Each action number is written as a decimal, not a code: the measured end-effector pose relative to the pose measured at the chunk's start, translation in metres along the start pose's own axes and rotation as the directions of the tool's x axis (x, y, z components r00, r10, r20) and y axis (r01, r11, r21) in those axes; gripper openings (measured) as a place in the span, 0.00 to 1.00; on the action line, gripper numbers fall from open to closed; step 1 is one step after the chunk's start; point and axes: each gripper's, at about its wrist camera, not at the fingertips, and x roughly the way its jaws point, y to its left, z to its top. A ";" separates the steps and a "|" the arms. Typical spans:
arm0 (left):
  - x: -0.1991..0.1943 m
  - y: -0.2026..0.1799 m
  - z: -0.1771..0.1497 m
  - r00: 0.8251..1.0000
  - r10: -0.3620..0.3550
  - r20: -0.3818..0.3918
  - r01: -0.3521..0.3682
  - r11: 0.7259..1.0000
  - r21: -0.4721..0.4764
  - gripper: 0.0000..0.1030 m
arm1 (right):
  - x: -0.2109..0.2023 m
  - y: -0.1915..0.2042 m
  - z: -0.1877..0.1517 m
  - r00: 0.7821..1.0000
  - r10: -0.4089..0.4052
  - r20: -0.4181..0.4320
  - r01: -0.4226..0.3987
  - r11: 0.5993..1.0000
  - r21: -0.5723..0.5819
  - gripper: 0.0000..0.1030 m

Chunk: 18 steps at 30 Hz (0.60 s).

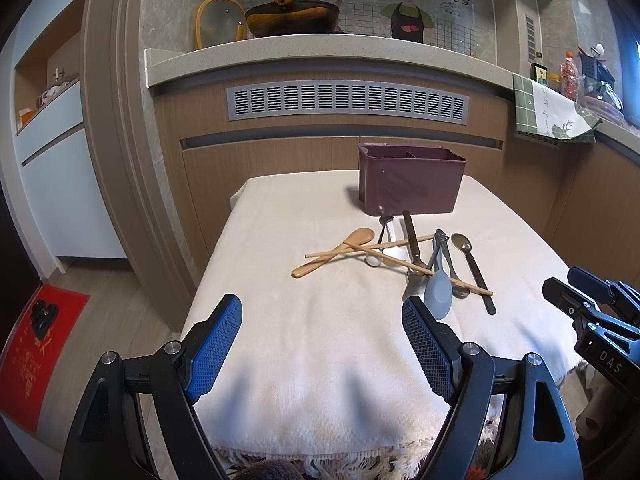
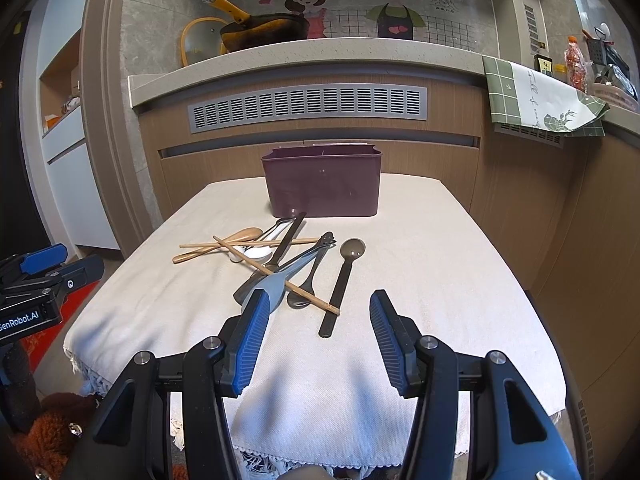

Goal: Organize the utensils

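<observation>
A purple utensil holder [image 1: 410, 184] [image 2: 322, 184] stands at the far end of a cloth-covered table [image 1: 320, 340] [image 2: 420, 272]. In front of it lies a crossed pile of utensils: a wooden spoon [image 1: 334, 258] [image 2: 224, 244], wooden chopsticks [image 1: 440, 274] [image 2: 280, 276], a grey spatula [image 1: 438, 288] [image 2: 276, 286], a dark brown spoon [image 1: 472, 268] [image 2: 342, 284] and several metal pieces. My left gripper [image 1: 322, 320] is open, low over the near cloth, short of the pile. My right gripper [image 2: 318, 312] is open just before the brown spoon's handle end. Neither holds anything.
A kitchen counter [image 1: 320, 52] with a yellow-handled pan [image 1: 292, 20] and a glass lid runs behind the table. A green checked towel [image 2: 536, 100] hangs over the counter at right. A red mat [image 1: 36, 344] lies on the floor at left.
</observation>
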 end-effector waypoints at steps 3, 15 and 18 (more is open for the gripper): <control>0.000 -0.001 0.000 1.000 0.002 -0.001 -0.002 1.000 0.001 0.80 | 0.000 0.000 0.000 1.000 0.000 -0.001 0.000 1.000 0.000 0.49; 0.000 0.000 -0.001 1.000 0.001 -0.004 -0.001 1.000 0.000 0.80 | 0.002 -0.001 -0.001 1.000 -0.001 -0.006 0.001 1.000 0.002 0.49; 0.000 0.000 -0.001 1.000 0.001 -0.004 -0.001 1.000 0.000 0.80 | 0.002 -0.001 -0.001 1.000 -0.001 -0.007 0.001 1.000 0.002 0.49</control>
